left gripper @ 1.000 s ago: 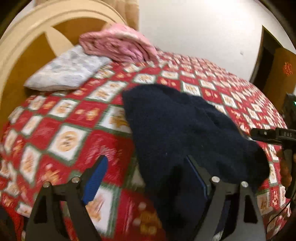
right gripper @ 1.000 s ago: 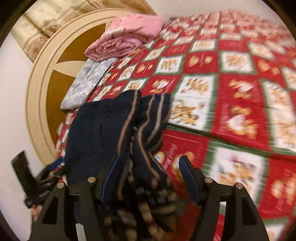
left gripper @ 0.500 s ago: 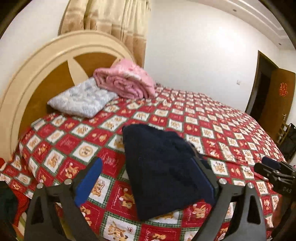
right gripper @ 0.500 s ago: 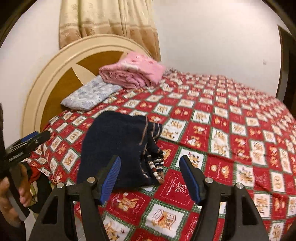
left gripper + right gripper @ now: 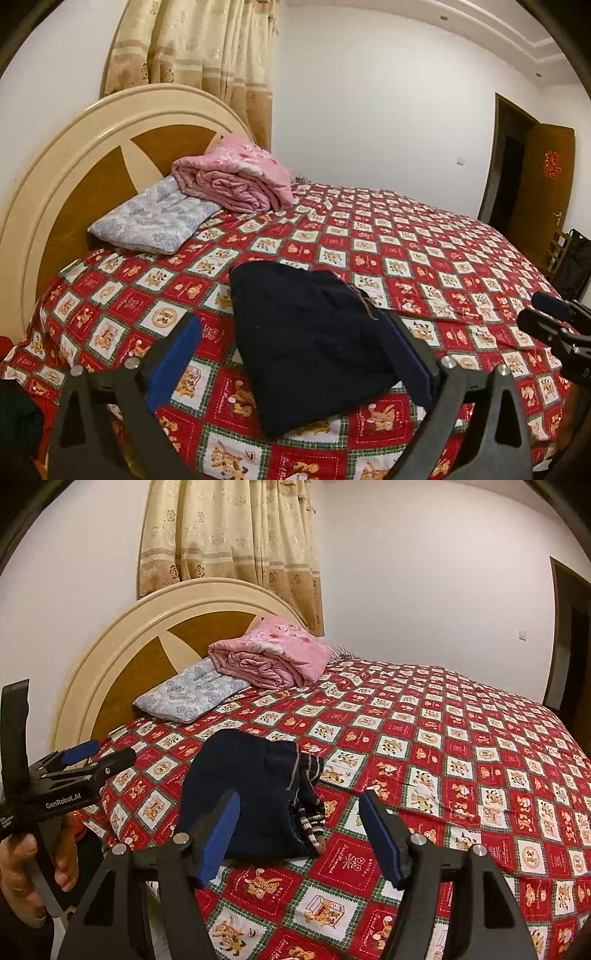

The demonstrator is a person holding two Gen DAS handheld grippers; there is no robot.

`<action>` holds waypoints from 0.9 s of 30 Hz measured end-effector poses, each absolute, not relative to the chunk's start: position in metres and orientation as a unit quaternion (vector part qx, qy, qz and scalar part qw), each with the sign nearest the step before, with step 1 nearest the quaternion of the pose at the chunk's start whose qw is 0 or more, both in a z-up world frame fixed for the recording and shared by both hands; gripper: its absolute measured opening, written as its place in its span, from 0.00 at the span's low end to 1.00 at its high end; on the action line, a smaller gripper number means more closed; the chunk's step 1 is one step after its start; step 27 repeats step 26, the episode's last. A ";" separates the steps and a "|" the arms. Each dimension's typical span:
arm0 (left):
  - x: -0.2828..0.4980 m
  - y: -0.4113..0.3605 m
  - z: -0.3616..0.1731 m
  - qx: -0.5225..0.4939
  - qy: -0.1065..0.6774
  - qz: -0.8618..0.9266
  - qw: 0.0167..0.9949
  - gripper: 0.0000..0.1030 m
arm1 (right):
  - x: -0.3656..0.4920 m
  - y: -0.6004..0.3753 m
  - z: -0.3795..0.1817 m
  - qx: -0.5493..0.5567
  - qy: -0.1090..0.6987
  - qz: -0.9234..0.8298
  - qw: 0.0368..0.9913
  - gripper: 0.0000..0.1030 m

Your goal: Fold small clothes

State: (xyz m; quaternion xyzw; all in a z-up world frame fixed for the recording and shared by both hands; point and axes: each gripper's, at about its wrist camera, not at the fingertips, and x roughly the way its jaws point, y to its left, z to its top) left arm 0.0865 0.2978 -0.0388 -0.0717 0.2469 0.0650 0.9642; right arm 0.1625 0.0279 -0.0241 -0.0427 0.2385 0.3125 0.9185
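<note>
Two hand-held grippers clear of the fold

Left hand-held gripper [image 5: 291, 354] has just been opening, nothing between; right hand-held gripper [image 5: 299, 834] spread, empty. Dark sweater [image 5: 306, 339] lies folded near the bed [image 5: 424, 258] edge, probably set down finished. Striped cuffs bunched underneath; its layers unclear. Pink blanket [image 5: 236, 177] beyond.

I see a red patterned bedspread [image 5: 406, 258], a folded pink quilt [image 5: 232, 177] partly on a grey-blue pillow [image 5: 155, 218], and a curtain [image 5: 229, 531] behind the headboard [image 5: 122, 657].
</note>
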 end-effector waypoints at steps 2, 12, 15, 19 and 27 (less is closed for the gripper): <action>0.090 0.299 -0.042 -0.074 0.256 0.066 0.961 0.98 | 0.163 0.028 -0.026 -0.043 0.240 0.311 0.919 0.66; 0.092 0.290 -0.046 -0.063 0.270 0.060 0.959 0.99 | 0.163 0.026 -0.031 -0.045 0.242 0.309 0.919 0.66; 0.092 0.287 -0.046 -0.058 0.270 0.055 0.959 0.99 | 0.162 0.024 -0.031 -0.047 0.240 0.308 0.919 0.66; 0.090 0.287 -0.046 -0.055 0.260 0.060 0.962 0.99 | 0.160 0.023 -0.031 -0.048 0.237 0.308 0.920 0.66; 0.086 0.285 -0.042 -0.050 0.244 0.062 0.966 0.99 | 0.157 0.022 -0.033 -0.045 0.238 0.311 0.919 0.66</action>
